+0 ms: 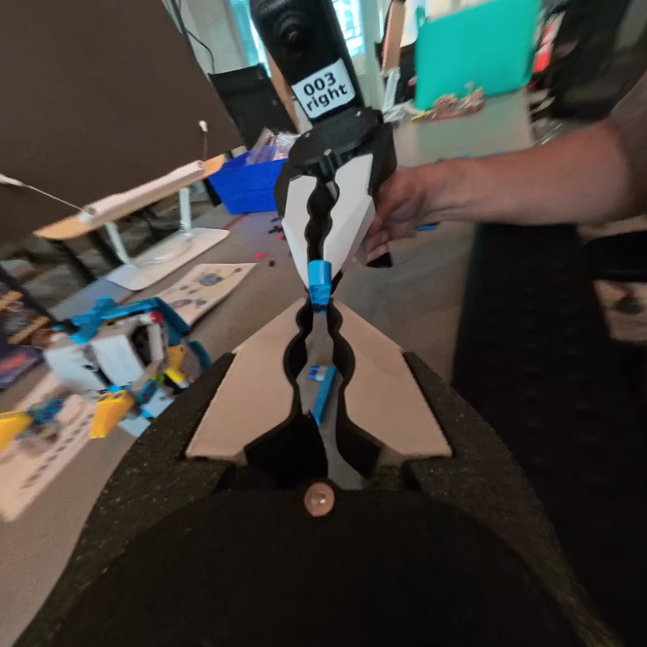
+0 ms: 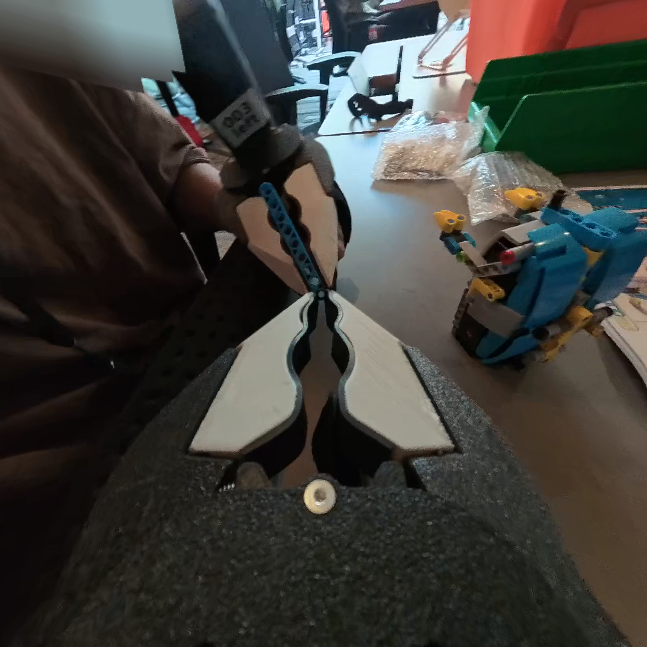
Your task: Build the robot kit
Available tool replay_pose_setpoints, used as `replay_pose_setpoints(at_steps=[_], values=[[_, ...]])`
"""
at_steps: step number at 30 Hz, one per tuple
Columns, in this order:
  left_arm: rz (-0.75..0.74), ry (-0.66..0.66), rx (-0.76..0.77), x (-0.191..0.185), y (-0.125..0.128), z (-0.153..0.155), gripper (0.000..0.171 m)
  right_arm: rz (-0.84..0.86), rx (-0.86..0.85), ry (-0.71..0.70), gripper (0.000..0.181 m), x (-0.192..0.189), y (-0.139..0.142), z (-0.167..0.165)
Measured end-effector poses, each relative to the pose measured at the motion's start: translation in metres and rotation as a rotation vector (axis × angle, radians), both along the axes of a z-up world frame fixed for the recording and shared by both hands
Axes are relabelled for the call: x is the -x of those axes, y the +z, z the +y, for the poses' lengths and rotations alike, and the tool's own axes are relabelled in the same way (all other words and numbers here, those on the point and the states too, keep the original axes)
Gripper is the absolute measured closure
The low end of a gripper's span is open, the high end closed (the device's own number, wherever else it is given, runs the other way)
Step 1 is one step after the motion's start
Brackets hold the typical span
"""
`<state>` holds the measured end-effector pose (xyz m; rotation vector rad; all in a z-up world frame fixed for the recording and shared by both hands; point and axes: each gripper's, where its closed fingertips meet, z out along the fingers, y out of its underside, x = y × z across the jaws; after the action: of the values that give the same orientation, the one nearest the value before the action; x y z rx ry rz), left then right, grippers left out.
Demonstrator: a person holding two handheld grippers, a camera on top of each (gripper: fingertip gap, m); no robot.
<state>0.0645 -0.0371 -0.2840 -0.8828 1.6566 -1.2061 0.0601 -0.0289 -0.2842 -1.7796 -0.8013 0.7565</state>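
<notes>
A: The left gripper (image 1: pixel 320 308) is clamped on one end of a long blue perforated plastic building beam (image 2: pixel 290 238), which runs back between its fingers. The right gripper (image 2: pixel 320 297) is pinched shut on a short blue plastic connector peg (image 1: pixel 319 280), and the peg's tip meets the beam's end hole, both held in the air above the grey tabletop (image 2: pixel 402 280).

B: So what might spoil it?

A: I'd judge misalignment. Each grip is only at the tips; if the peg meets the hole at a slant, pushing could twist it out of the fingers, or swing the beam about its pinch point.

B: And if it drops?

A: It could roll among the loose pieces near the blue, white and yellow brick-built model (image 2: pixel 546 280).
</notes>
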Motion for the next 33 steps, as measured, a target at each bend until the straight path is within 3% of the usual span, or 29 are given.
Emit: replay_pose_setpoints(at_steps=[6,15,19,22,24,29,33], values=[[0.07,-0.128,0.277,0.005,0.007,-0.006,0.166,-0.03,-0.043,0.039,0.177,0.007,0.003,-0.007],[0.045,-0.083,0.309,0.001,0.011,0.004,0.165,0.059,-0.02,-0.025,0.176,0.002,0.01,0.002],[0.075,-0.06,0.489,-0.004,0.013,0.018,0.165,-0.05,-0.145,-0.164,0.148,-0.012,0.017,0.013],[0.08,-0.085,0.659,-0.004,0.019,0.025,0.165,-0.244,-0.337,-0.271,0.134,-0.006,0.022,0.021],[0.065,-0.12,0.753,-0.001,0.027,0.024,0.165,-0.38,-0.445,-0.357,0.137,-0.006,0.023,0.025],[0.048,-0.209,0.969,0.002,0.038,0.025,0.165,-0.458,-0.591,-0.431,0.153,0.003,0.035,0.026],[0.056,-0.235,0.986,0.002,0.039,0.019,0.165,-0.491,-0.623,-0.443,0.158,0.004,0.037,0.025]])
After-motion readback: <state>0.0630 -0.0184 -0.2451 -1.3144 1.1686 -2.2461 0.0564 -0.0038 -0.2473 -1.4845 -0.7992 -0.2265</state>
